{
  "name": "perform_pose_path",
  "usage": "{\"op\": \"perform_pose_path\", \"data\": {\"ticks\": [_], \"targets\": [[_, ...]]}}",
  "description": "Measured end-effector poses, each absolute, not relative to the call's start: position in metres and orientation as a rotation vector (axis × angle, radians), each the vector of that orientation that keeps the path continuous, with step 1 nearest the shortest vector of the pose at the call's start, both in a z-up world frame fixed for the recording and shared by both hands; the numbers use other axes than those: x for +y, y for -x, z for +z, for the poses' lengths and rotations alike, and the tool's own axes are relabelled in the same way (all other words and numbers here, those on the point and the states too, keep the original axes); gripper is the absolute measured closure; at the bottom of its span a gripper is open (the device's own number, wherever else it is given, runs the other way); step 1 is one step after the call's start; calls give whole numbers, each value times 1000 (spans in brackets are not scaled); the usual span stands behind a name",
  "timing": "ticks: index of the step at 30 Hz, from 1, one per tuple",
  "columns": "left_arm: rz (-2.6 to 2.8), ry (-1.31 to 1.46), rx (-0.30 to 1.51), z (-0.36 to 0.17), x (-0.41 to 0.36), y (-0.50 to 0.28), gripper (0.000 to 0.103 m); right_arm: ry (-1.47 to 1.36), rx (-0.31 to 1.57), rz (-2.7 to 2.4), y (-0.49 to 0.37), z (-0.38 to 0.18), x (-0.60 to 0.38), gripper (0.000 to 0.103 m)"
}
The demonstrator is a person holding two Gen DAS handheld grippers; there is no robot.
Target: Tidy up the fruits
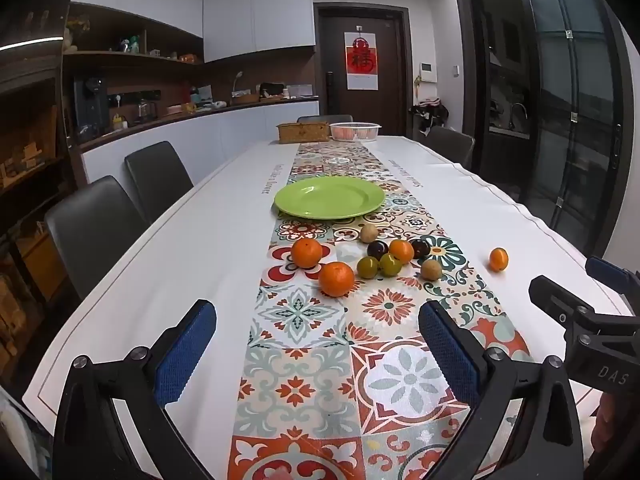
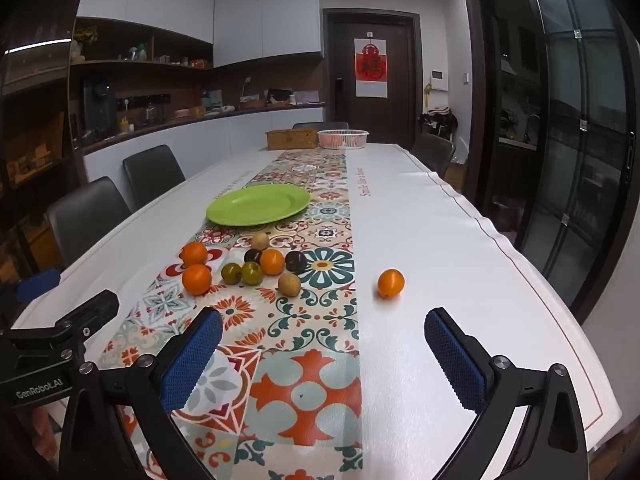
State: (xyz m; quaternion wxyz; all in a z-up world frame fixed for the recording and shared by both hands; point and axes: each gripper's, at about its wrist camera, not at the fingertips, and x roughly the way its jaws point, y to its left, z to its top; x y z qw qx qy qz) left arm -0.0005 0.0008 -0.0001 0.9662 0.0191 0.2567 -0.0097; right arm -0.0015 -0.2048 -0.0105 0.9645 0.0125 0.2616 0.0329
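left wrist view: the left gripper [image 1: 316, 344] is hanging wide and empty over the patterned runner [image 1: 304, 360]; the fruits [image 1: 368, 258] are lying just on the near side of the green plate [image 1: 329, 197]. right wrist view: the right gripper [image 2: 322, 350] is gaping wide, holding nothing; one lone orange [image 2: 391, 283] is sitting well right of the plate.

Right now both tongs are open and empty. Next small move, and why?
Probably ease the right tongs forward to the stray orange. It sits alone on the white cloth, apart from the fruit cluster and nearest that side. The green plate is empty, so nothing is sorted yet, and that orange has clear space around it.
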Motion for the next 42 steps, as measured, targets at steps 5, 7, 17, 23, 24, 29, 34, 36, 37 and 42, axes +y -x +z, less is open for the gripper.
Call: {"op": "perform_pose_path", "data": {"ticks": [5, 7, 17, 23, 24, 29, 34, 36, 37, 42], "targets": [[-17, -33, 531, 1, 7, 1, 0, -16, 533, 67, 2, -10, -203, 1], [-24, -38, 538, -3, 9, -3, 0, -15, 532, 66, 1, -10, -203, 1], [-13, -44, 506, 4, 4, 8, 0, -16, 523, 68, 3, -7, -203, 1], [-18, -44, 509, 5, 2, 9, 0, -16, 521, 70, 4, -7, -203, 1], [-17, -44, 510, 4, 2, 9, 0, -17, 520, 69, 4, -8, -203, 1], [-17, -43, 510, 5, 3, 9, 0, -17, 520, 69, 5, -7, -201, 1], [-18, -43, 510, 5, 3, 9, 0, -18, 518, 70, 5, -7, -201, 1], [-16, -43, 508, 5, 2, 9, 0, -17, 519, 69, 5, -6, -200, 1], [-16, -44, 507, 5, 1, 9, 0, -18, 518, 70, 5, -7, -201, 1], [-17, -43, 506, 5, 1, 10, 0, -18, 517, 70, 5, -7, -201, 1]]}}
